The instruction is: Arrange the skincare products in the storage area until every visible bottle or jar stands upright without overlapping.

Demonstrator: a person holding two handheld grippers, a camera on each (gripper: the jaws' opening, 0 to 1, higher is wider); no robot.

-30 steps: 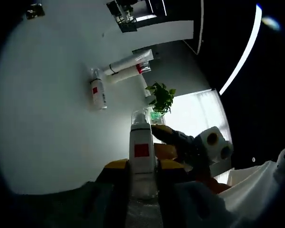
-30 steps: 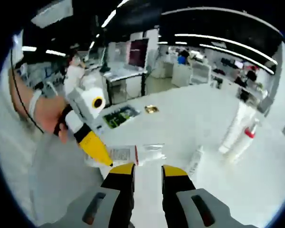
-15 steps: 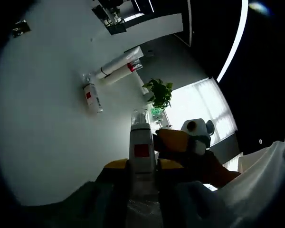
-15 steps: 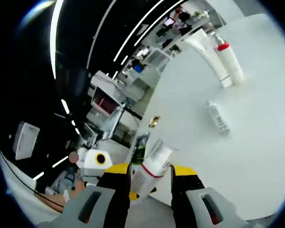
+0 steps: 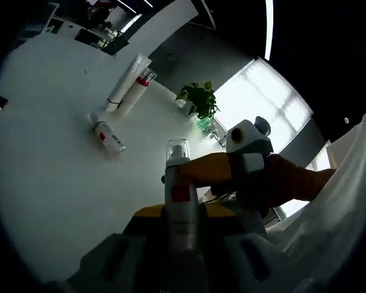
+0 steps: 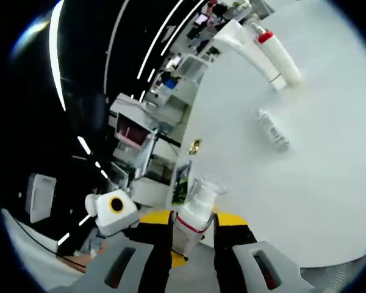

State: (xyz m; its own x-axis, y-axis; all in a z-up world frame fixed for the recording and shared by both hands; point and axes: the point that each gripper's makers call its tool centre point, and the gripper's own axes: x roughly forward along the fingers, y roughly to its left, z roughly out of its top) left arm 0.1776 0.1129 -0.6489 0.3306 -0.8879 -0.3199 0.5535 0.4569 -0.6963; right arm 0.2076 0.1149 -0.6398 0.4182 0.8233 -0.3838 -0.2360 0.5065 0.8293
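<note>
The white table [image 5: 43, 183] is the largest thing here, broad and mostly bare, so there is plenty of room on it to stand bottles apart. In the right gripper view its curved edge runs along the bottom, from five toward seven o'clock, and anything set down should land well inside that.

Two tubes [image 5: 125, 85] lie flat side by side toward eleven o'clock in the left gripper view, touching along their length. A small bottle [image 5: 107, 137] lies on its side near them but apart. All three need standing up, by my reading.

The left gripper [image 5: 182, 215] is clamped around a white bottle [image 5: 180, 201] with a red label and clear cap, lifted off the table. The right gripper [image 6: 192, 221] comes in from three o'clock in that view and, in its own view, its jaws pinch the same bottle's upper end. Probably a two-handed hold to turn it before placing.

A potted plant [image 5: 197, 101] stands at the far edge, at twelve o'clock.
</note>
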